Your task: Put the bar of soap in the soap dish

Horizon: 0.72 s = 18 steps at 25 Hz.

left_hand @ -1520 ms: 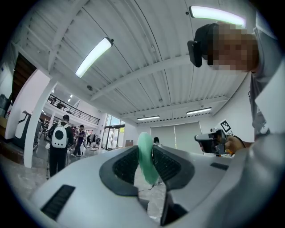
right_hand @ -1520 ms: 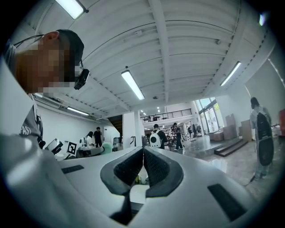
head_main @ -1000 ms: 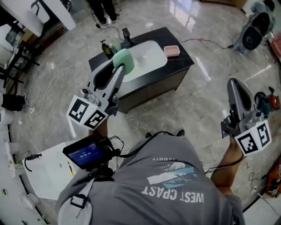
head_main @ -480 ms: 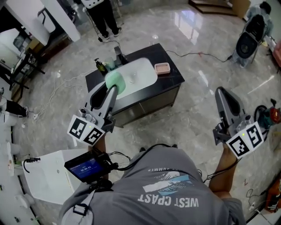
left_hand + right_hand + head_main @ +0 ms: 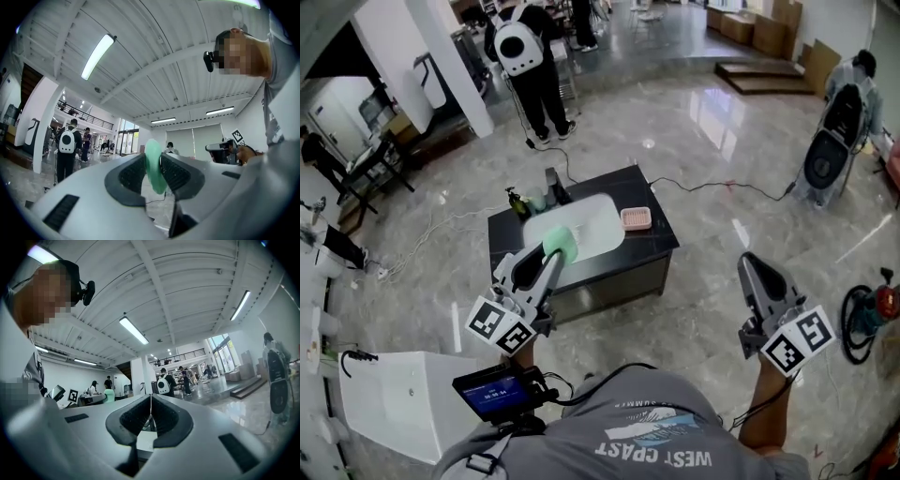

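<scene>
A pale green bar of soap [image 5: 562,246] stands on edge between the pads of my left gripper [image 5: 553,255]. The left gripper view shows the soap [image 5: 153,165] the same way, pinched in the left gripper [image 5: 153,171]. In the head view the soap overlaps the near rim of the white sink [image 5: 592,229], which is set in a black cabinet [image 5: 661,239]. A pink soap dish [image 5: 636,218] lies on the counter right of the sink. My right gripper [image 5: 754,266] is shut and empty, far right of the cabinet. Its jaws meet in the right gripper view [image 5: 150,414].
A faucet [image 5: 554,184] and a dark soap bottle [image 5: 517,202] stand behind the sink. A cable [image 5: 712,186] runs across the marble floor to the right. A person with a backpack [image 5: 525,52] stands beyond the cabinet. At the lower left are a white table [image 5: 389,403] and a small screen [image 5: 495,390].
The cabinet now looks smaller and farther off. The left gripper has drawn back with the soap from over the sink to its near rim. The right gripper has moved lower in the head view.
</scene>
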Each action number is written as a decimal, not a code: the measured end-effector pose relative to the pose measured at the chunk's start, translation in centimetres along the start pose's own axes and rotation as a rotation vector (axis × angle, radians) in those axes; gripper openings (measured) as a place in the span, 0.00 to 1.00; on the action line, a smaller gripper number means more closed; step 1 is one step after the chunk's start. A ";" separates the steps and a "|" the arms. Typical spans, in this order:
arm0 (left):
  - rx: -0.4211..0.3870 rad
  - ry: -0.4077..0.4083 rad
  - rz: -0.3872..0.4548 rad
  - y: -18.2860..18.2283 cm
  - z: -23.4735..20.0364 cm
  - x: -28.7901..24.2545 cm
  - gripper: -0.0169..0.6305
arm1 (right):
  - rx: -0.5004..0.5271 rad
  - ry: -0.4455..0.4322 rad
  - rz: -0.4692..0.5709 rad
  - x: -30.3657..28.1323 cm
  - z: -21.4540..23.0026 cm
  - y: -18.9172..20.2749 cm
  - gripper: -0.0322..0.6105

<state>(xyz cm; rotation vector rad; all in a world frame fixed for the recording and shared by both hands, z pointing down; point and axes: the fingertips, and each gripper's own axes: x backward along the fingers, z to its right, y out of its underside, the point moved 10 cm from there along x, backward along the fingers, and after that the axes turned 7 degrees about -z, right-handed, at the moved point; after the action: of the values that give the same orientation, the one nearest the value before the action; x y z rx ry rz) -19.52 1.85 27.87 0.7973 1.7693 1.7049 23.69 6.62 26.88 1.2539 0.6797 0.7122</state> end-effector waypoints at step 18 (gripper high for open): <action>0.002 0.069 -0.014 0.5 -3.5 -4.9 0.19 | -0.021 0.052 0.003 -3.3 2.4 0.9 0.06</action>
<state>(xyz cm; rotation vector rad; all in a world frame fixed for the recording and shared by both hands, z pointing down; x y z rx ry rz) -18.77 -4.14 28.47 0.7335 1.8186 1.7402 23.50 2.76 28.44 1.2213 0.7112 0.7547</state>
